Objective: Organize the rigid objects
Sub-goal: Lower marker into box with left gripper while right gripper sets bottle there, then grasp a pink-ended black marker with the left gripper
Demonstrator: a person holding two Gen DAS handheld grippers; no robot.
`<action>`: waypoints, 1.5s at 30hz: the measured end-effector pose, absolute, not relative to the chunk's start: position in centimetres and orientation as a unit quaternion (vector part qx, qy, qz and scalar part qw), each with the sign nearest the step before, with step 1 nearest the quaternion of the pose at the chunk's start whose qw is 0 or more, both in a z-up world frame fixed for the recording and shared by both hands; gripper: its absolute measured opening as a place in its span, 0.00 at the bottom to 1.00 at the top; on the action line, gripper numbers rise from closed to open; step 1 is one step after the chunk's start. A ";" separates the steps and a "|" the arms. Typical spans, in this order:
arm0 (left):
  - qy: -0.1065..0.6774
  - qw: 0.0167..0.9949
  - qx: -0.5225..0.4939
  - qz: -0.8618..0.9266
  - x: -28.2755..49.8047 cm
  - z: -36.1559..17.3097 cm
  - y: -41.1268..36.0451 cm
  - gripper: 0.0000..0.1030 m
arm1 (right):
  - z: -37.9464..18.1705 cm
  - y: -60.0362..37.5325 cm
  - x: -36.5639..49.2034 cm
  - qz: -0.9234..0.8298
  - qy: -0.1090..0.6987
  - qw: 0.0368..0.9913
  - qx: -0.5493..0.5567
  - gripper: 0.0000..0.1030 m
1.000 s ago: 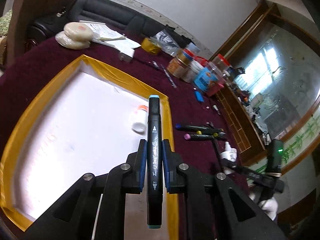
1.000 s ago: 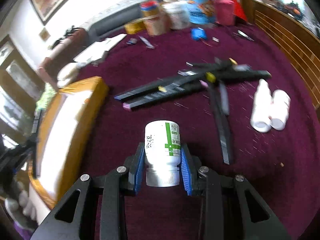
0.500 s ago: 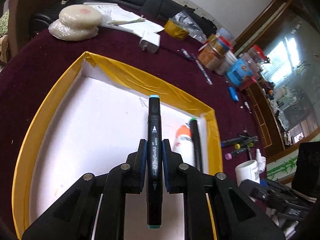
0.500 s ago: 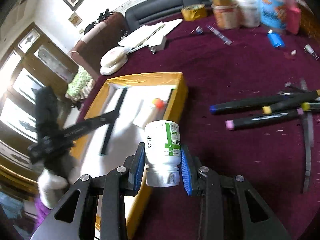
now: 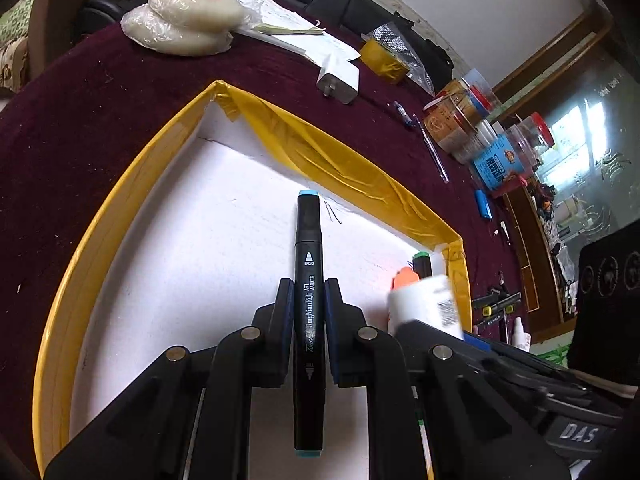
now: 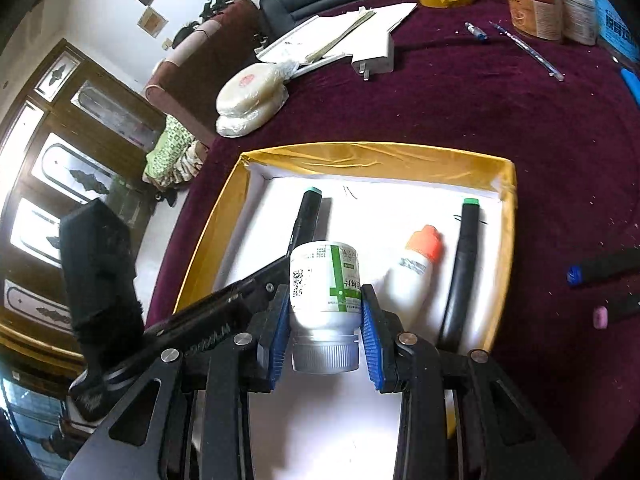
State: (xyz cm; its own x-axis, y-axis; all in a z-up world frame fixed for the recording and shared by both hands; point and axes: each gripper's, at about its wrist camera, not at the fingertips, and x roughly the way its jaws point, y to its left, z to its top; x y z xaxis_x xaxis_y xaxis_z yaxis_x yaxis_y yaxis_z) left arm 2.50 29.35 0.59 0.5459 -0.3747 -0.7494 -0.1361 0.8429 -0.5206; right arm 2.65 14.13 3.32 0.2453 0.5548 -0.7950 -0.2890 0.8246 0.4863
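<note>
The left claw (image 5: 307, 312) was clamped on a black art marker (image 5: 308, 280), its blue pads pressing the barrel on both sides. The marker ran straight along the claw's line, its light-blue cap end reaching out ahead of the fingertips and its other end trailing back between the arms. Beneath it lay the white floor of a yellow-taped tray (image 5: 348, 164), which sat on the maroon counter (image 5: 80, 120). To the right, blurred, the right claw's white bottle (image 5: 428, 308) appeared over the tray's near corner, with an orange-capped bottle (image 5: 405, 278) and a green-capped marker (image 5: 422, 262) just behind it.

In the right wrist view, the right claw (image 6: 325, 316) gripped a white medicine bottle (image 6: 325, 280) with a green label, held cap-end toward the camera, body pointing forward past the pads. It hung over the tray (image 6: 360, 158). Inside the tray, the orange-capped bottle (image 6: 418, 264) lay tilted just right of the held bottle, and the green-capped marker (image 6: 462, 264) lay along the right wall. The left claw's marker (image 6: 306, 216) stood to the left, over the tray floor. Loose markers (image 6: 604, 268) lay on the counter (image 6: 480, 112) outside, at the right.
</note>
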 end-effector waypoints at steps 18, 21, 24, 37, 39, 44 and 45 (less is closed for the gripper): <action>0.432 0.833 -0.340 -0.062 1.1 2.0 31.8 0.39 | 2.2 13.9 4.2 0.230 0.552 0.792 0.122 0.31; 0.409 0.846 -0.335 -0.067 0.1 4.2 31.5 0.41 | 3.8 12.7 3.8 0.239 0.532 0.802 0.129 0.31; 0.383 0.862 -0.323 -0.073 -1.2 6.6 30.7 0.53 | 7.2 10.7 2.4 0.247 0.488 0.829 0.115 0.31; 0.421 0.871 -0.195 -0.161 -1.9 7.8 16.4 0.71 | 12.2 -9.2 -4.4 0.057 0.270 0.954 0.117 0.99; 0.435 0.867 -0.179 -0.168 -1.5 7.4 14.2 0.71 | 10.2 -13.4 -3.6 0.022 0.286 0.944 0.163 0.99; 0.444 0.873 -0.110 -0.171 -0.1 7.1 8.8 0.71 | 6.9 -21.0 -3.5 -0.042 0.273 0.935 0.223 0.99; 0.444 0.876 -0.087 -0.168 0.6 7.0 7.5 0.71 | 6.7 -22.0 -3.6 -0.049 0.268 0.934 0.232 0.99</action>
